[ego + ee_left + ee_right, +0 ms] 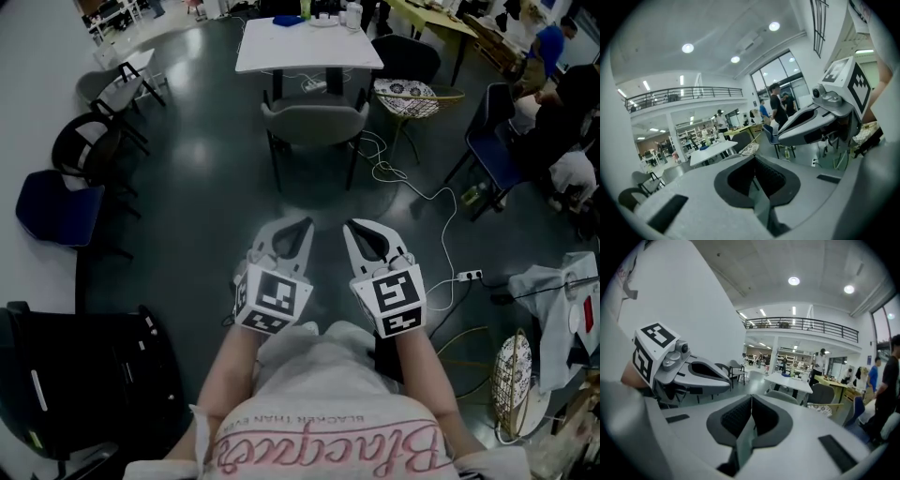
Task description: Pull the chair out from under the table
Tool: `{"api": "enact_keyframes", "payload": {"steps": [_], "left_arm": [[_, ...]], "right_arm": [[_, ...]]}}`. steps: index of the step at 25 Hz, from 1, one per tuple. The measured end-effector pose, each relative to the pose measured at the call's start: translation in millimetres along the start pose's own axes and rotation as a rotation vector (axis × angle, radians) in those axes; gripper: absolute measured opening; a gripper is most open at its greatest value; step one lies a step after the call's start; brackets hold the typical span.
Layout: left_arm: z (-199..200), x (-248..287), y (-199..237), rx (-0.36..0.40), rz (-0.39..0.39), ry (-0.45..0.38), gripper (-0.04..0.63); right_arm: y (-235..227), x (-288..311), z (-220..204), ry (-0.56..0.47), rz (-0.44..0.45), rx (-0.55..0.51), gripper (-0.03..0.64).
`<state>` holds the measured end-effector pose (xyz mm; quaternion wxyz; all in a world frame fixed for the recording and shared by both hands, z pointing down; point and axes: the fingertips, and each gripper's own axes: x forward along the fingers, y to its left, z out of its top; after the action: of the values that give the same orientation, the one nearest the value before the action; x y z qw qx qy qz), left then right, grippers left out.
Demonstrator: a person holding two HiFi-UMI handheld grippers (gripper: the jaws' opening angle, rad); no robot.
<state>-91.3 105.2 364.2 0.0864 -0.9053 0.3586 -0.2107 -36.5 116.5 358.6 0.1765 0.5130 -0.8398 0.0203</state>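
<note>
Your left tongs [302, 225] and right tongs [352, 227] are shut, empty — walk to the chair [314, 122], open up, grab its back.

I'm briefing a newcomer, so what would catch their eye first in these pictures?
The left gripper and the right gripper, side by side low in the head view, both shut and empty. Straight ahead stands the grey chair, pushed in at the white table, with a white cable trailing over the dark floor to its right.
</note>
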Motion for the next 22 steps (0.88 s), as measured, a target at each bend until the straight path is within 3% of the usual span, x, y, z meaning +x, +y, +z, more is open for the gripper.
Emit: {"api": "enact_keyframes", "payload": {"steps": [5,9,12,16,22], "left_arm": [[-4,15,47,-0.254,0.057,-0.074,0.005],[-6,28,79,-0.370,0.121,-0.130,0.005],[-10,43,97,-0.384,0.142,-0.138,0.005],[-16,70,117,-0.373,0.160,-0.122,0.005],[-8,130,148,-0.286,0.150,-0.113,0.005]], "right_arm": [[-34,26,3,-0.023,-0.062,0.189,0.006],[-59,46,5,-0.047,-0.078,0.277,0.006],[-71,66,6,-0.056,-0.059,0.323,0.006],[-89,99,3,-0.036,-0.030,0.292,0.005],[-136,154,8,-0.027,0.019,0.263,0.005]]}}
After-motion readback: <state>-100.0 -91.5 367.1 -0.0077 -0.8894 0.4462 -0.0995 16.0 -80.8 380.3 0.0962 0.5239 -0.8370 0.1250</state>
